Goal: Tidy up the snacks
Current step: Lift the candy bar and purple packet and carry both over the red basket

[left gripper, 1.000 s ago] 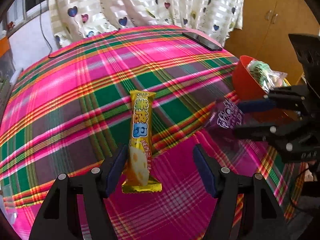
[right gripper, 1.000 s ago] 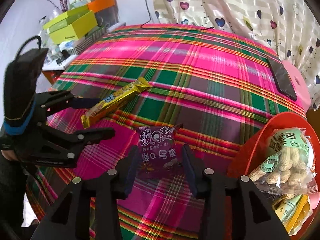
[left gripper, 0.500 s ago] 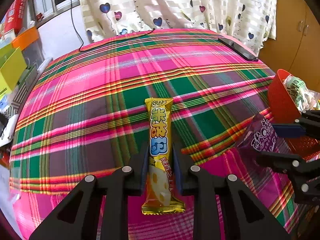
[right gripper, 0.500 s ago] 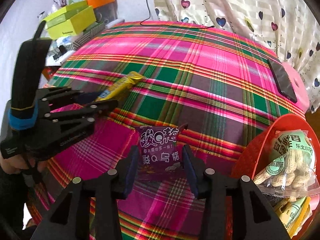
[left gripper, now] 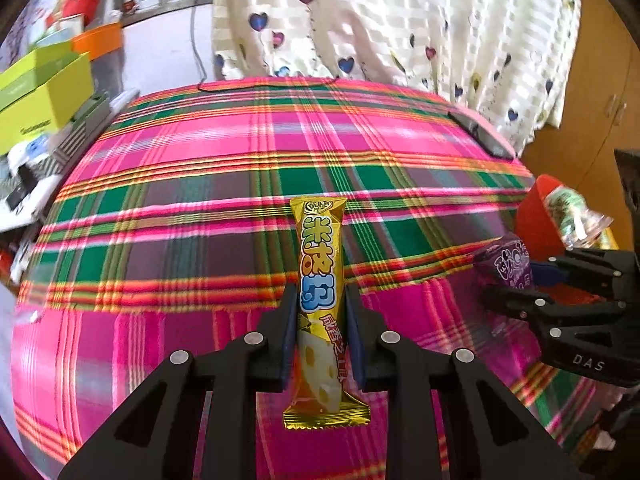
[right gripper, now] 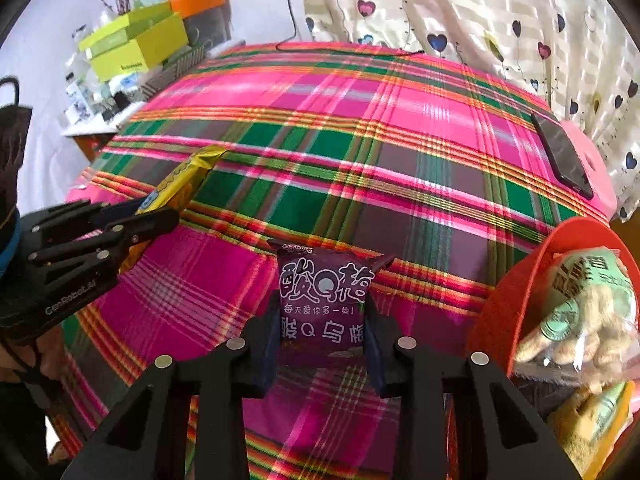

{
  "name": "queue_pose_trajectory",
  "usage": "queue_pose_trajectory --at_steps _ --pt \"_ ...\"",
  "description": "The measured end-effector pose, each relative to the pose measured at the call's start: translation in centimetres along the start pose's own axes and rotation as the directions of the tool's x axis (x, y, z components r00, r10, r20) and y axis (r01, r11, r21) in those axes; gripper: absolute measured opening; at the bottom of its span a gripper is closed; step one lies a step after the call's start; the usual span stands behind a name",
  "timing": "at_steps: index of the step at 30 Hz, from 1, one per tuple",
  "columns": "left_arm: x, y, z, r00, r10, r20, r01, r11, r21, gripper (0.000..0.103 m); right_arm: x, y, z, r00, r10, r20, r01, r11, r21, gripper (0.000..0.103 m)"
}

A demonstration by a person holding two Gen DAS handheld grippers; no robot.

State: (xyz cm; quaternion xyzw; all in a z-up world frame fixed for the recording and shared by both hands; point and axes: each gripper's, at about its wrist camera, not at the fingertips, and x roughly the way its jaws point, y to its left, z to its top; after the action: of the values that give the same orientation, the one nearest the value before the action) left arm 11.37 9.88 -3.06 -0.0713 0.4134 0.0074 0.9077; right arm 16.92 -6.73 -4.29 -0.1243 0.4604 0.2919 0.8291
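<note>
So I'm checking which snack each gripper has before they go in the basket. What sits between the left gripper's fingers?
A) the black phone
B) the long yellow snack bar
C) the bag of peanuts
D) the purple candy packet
B: in the left wrist view the left gripper has its pads closed against the sides of the long yellow snack bar, while the purple candy packet sits between the right gripper's closing jaws.

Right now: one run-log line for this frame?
left gripper: shut on yellow snack bar | right gripper: closing on purple candy pouch | red basket: holds peanut bag
</note>
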Motion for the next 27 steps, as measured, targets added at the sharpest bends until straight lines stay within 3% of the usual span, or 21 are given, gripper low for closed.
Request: queue_pose_trajectory --at_steps 11,27 --pt "-5.4 -2.1 -2.4 0.997 0.024 0.073 -0.015 0.993 -0.118 0.023 -5.5 1.2 -1.3 0.99 0.073 0.125 -0.07 0.997 -0.027 0.033" --pt "-9.2 -6.3 -2.5 0.99 -0.021 0.136 0.031 0.997 -0.077 0.023 -11.5 0.3 -3.7 0.969 0.088 0.232 -0.084 0.996 -0.026 0.033"
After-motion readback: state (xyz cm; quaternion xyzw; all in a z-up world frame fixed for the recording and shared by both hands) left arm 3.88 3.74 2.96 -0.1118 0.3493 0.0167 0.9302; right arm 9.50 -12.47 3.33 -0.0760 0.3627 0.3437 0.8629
